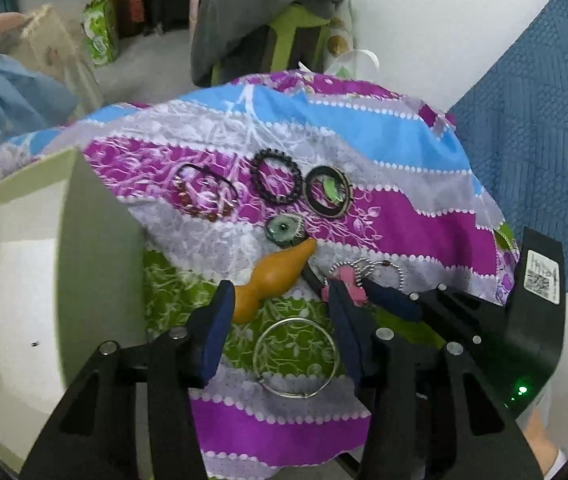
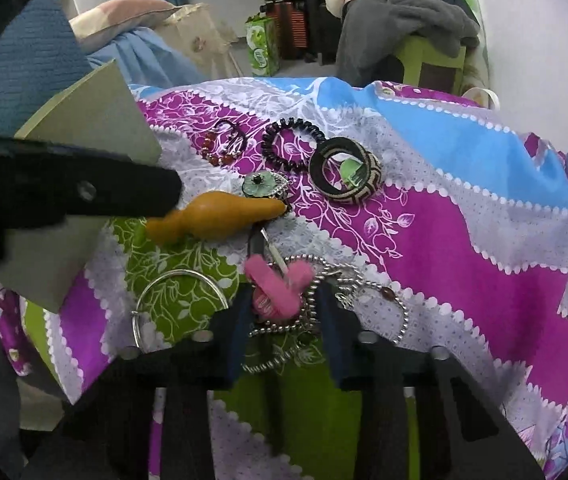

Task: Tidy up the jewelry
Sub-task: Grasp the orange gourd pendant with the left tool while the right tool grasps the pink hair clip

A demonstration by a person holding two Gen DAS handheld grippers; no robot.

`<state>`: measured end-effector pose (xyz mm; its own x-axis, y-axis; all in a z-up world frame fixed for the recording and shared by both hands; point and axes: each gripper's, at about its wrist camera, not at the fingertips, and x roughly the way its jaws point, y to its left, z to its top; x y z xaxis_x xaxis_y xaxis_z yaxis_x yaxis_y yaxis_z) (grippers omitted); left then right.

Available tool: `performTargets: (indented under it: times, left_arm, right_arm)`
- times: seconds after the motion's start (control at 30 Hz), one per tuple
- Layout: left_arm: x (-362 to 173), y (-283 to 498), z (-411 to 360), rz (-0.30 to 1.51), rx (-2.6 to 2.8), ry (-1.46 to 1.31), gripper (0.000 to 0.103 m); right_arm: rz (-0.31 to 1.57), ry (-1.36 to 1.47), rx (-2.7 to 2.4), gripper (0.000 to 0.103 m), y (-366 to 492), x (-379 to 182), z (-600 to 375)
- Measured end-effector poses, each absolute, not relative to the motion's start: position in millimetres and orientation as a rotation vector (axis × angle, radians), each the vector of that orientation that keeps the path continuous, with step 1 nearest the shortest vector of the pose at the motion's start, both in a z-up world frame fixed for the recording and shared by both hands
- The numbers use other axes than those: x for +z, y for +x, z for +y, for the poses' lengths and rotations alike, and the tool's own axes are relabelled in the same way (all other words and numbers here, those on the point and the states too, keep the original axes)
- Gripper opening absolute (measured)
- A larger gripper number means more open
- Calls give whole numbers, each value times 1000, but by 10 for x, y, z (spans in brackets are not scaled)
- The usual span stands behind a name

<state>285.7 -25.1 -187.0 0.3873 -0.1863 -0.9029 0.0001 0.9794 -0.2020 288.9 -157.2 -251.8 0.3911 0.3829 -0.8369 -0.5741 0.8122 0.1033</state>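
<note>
Left claw (image 1: 280, 320) spread, hovering over silver bangle (image 1: 295, 358) on patterned cloth (image 1: 423, 240). Right claw (image 2: 284, 328) spread around pink charm (image 2: 278, 284) and silver bead chain (image 2: 363, 280), not pinching. Orange gourd-shaped piece (image 1: 276, 276) just beyond. Farther: green flower pendant (image 1: 284, 229), red bead bracelet (image 1: 204, 196), black beaded bracelet (image 1: 276, 180), woven bangle (image 2: 347, 170). Box lid (image 1: 44, 240) at left.

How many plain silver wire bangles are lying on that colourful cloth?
1: the silver bangle lies on the cloth's green patch, between the left gripper's open fingers. Others may hide beneath the grippers.
</note>
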Motion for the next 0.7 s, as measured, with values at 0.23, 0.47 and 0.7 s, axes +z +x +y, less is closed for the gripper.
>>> performTargets:
  times: [0.23, 0.47, 0.7]
  left_arm:
    - [-2046, 2964, -351, 1227, -114, -115, 50]
    - [-2212, 3047, -432, 1277, -138, -59, 49]
    - [-2326, 3101, -538, 1269, -134, 31, 33]
  right_arm:
    - [1044, -135, 614, 25, 2895, -2483, -1691]
    - [1056, -40, 588, 25, 2904, -2435, -1947]
    - [1058, 11, 578, 25, 2902, -2413, -2081]
